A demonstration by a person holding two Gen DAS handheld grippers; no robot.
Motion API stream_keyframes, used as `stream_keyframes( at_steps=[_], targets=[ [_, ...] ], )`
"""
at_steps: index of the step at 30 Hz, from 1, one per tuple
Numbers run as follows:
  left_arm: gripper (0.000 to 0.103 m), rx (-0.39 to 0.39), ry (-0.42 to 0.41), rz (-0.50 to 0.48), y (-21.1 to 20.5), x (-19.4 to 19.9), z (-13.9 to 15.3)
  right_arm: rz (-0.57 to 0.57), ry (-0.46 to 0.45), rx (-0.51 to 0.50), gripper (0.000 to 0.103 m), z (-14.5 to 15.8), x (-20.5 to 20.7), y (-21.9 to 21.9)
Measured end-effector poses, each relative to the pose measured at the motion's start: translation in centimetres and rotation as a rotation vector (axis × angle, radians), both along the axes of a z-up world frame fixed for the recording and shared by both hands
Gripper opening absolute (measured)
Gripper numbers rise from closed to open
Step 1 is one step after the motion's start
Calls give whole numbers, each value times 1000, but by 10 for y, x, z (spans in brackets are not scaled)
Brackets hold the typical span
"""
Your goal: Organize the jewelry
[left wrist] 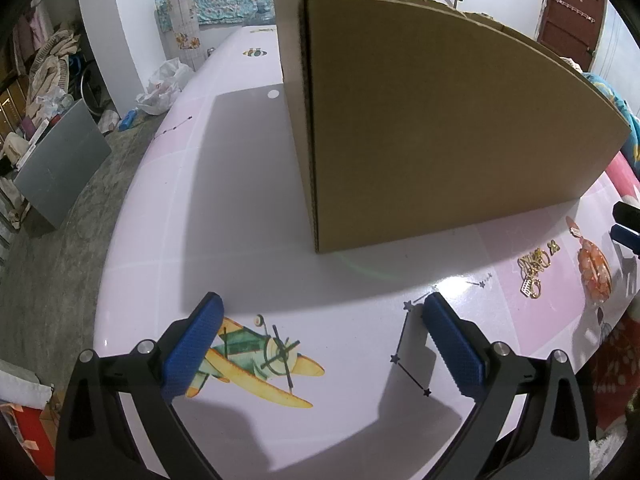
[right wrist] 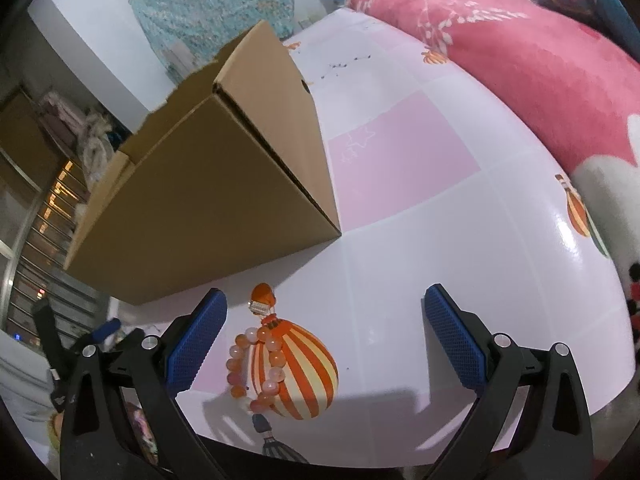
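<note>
A pile of gold jewelry point(left wrist: 532, 270) lies on the table at the right of the left wrist view, beside an orange bead bracelet point(left wrist: 595, 270). The bracelet also shows in the right wrist view point(right wrist: 256, 368), lying on a printed balloon between my right fingers. My left gripper point(left wrist: 322, 344) is open and empty above a printed airplane, well left of the jewelry. My right gripper point(right wrist: 324, 336) is open, low over the bracelet, not touching it. A brown cardboard box point(left wrist: 440, 120) stands behind; it also shows in the right wrist view point(right wrist: 208, 200).
The pink and white patterned table point(left wrist: 256, 216) ends at the left above a concrete floor with clutter. A red blanket point(right wrist: 520, 60) lies along the table's right side. The box fills the far middle of the table.
</note>
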State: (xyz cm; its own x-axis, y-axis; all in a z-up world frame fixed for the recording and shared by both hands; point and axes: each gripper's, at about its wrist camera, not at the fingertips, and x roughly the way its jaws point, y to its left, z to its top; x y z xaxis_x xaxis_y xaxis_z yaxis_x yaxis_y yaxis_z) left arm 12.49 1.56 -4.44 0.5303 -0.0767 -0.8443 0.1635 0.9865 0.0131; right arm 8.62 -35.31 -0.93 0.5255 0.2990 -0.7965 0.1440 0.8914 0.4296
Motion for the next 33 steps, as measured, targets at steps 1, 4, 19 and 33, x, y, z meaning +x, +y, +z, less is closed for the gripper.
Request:
stream_keyframes(
  at_steps=[1,4,19,33],
  targets=[
    [98,1,0,1,0,0,0,4,-4,10,95,0,-1,-2],
    [98,-1,-2,7,0,-1,0,10,-16,68,95,2,-1,-11],
    [99,7,-16,-27,-3,0,2,83,-25,-106,83,28,-24,20],
    [84,-107,-181,-294,-48,-31,35,260,74,-410,22,-7,-16,69]
  ],
)
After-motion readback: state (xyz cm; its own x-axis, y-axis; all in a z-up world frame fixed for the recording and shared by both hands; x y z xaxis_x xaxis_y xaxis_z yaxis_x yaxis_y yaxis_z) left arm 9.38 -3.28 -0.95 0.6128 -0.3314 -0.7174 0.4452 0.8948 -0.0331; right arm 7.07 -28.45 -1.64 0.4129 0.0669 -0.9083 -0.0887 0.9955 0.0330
